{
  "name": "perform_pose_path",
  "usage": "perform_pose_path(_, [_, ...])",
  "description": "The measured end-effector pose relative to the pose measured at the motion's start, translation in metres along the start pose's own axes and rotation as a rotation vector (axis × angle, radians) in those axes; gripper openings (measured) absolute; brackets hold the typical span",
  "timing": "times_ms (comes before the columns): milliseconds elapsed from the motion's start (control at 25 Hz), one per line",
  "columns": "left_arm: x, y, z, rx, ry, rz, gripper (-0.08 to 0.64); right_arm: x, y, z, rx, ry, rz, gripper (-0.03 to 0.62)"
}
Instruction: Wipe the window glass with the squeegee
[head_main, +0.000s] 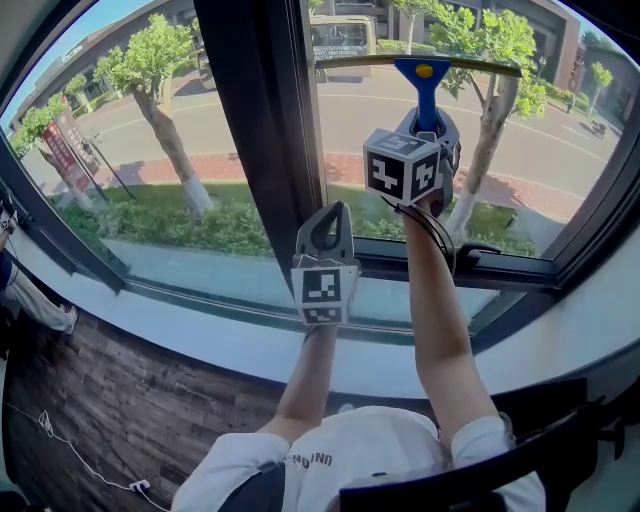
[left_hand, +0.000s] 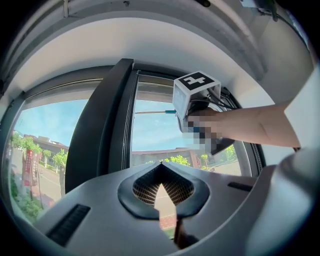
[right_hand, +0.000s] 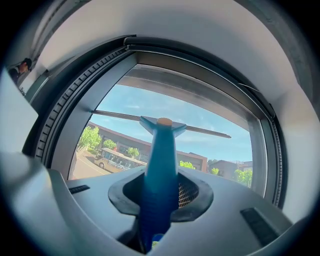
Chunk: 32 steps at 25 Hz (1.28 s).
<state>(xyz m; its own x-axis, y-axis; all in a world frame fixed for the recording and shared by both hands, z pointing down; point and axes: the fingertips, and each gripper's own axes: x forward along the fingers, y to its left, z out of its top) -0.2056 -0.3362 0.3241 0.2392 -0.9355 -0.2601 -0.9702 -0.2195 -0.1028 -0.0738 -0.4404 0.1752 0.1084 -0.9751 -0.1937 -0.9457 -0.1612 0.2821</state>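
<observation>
While the right gripper (head_main: 428, 128) clamps its jaws round the blue handle of the squeegee (head_main: 426, 90), the blade lies level across the window glass (head_main: 570, 130) at the upper centre of the head view. That's high on the right-hand pane, just right of the dark mullion (head_main: 250, 120); whether the rubber is truly pressed on, I can't tell. In the right gripper view the handle runs straight up between the jaws, with the blade crossing the upper middle of the frame.

The left gripper (head_main: 324, 225), lower centre, hangs in front of the sill (head_main: 200, 335). Its jaws are closed tip to tip on nothing, well apart from the tool.

To do this well, by my reckoning, it wants one straight pull down the pane. The blade should be level and pressed evenly so both ends sit on the glass, with the handle tilted off a touch so the edge drags rather than chatters. The left end is near the mullion, so hug that edge without riding onto it. The grip looks centred, which should stop any twisting. The risk is an uneven press leaving streaks.
</observation>
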Motion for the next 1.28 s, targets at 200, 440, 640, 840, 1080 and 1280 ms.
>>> perform_pose_path(200, [0.0, 0.001, 0.0, -0.009, 0.003, 0.003, 0.003, -0.004, 0.004, -0.017, -0.013, 0.023, 0.003, 0.104])
perform_pose_path(440, [-0.002, 0.003, -0.005, -0.011, 0.015, 0.012, 0.003, -0.006, 0.008, -0.031, -0.017, 0.047, 0.012, 0.103])
perform_pose_path(640, [-0.003, 0.005, -0.004, -0.004, 0.015, 0.015, 0.003, -0.009, 0.012, -0.036, -0.021, 0.048, 0.016, 0.103])
perform_pose_path(840, [-0.006, 0.013, -0.004, -0.008, 0.006, 0.032, 0.003, -0.014, 0.016, -0.049, -0.035, 0.065, 0.018, 0.104])
perform_pose_path(1080, [-0.009, 0.018, -0.01, -0.014, 0.025, 0.048, 0.003, -0.018, 0.02, -0.059, -0.025, 0.079, 0.023, 0.104])
perform_pose_path(1280, [-0.008, 0.018, -0.011, -0.011, 0.021, 0.052, 0.003, -0.022, 0.022, -0.068, -0.019, 0.086, 0.023, 0.104])
